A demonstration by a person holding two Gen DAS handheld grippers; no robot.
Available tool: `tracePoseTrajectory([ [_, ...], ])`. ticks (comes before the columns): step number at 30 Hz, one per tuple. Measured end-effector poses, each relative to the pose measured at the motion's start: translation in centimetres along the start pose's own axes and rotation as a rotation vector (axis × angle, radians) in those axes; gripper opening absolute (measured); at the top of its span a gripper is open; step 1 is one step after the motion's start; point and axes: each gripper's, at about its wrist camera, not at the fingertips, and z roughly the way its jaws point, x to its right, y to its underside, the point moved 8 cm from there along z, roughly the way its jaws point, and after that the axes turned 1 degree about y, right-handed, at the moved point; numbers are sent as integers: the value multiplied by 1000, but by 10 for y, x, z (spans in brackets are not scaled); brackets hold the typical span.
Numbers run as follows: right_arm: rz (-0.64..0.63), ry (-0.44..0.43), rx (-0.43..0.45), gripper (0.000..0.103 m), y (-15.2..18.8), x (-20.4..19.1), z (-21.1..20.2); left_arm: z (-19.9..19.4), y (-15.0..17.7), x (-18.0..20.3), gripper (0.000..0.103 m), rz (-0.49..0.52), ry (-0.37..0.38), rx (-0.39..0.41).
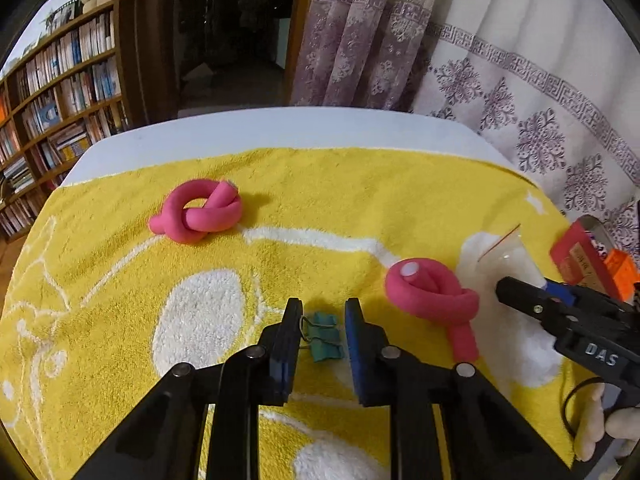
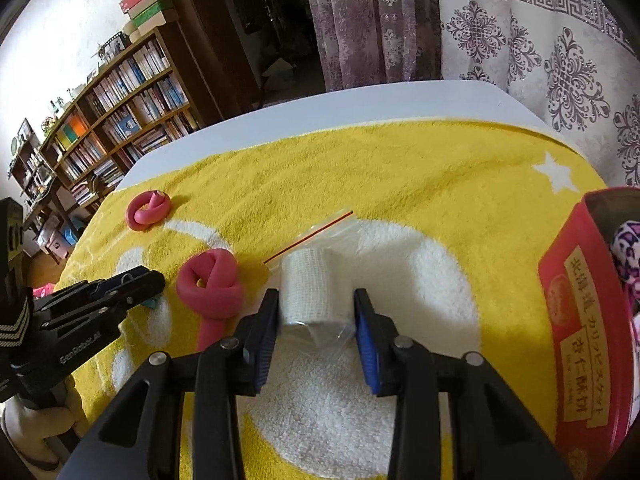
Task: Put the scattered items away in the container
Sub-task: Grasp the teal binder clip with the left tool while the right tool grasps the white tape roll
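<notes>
From the left wrist we are looking down at the left gripper [image 1: 323, 312], whose jaws are standing either side of a small teal metal binder clip [image 1: 325, 336] lying on the yellow-and-white terry towel [image 1: 120, 272]; a clear gap is showing on the right side of the clip, so the pads are not pinching it and we are calling these jaws open around it. Just right of them a pink foam rod tied in a knot [image 1: 434, 294] is lying, and a second pink foam knot [image 1: 198, 211] is sitting further back. Switching to the right wrist, the right gripper [image 2: 316, 300] is straddling a white gauze roll in a clear zip bag [image 2: 308, 292]; the left pad is looking close against the roll, the right one is standing just off it, so we are not seeing a firm grip. The red rectangular biscuit tin [image 2: 580, 320], our container, is waiting open at the right edge with patterned fabric already inside. We judge both hands are at the grasping step; next, each needs to close firmly, lift clear of the towel and carry over to the tin.
</notes>
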Motion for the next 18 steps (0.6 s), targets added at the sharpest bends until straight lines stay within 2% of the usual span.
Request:
tracePoseTrajectory([
  [6,1,1,21,39,-3,1,-5,-11,-3,5,23,2,13,25],
  [13,6,-31,-11,39,1,-2,1,-2,11,7,25,10,16,-37],
  [15,3,-32,-14,39,2,-3,2,1,13,6,48,8,-2,-46],
  [16,1,-32,-15,39,2,-3,2,0,13,4,69,3,-31,-35],
  [17,1,-33,-15,39,2,-4,2,-2,13,2,75,-1,-50,-22],
  [18,2,-33,-15,39,2,-3,2,-2,13,1,75,-3,-58,-17],
])
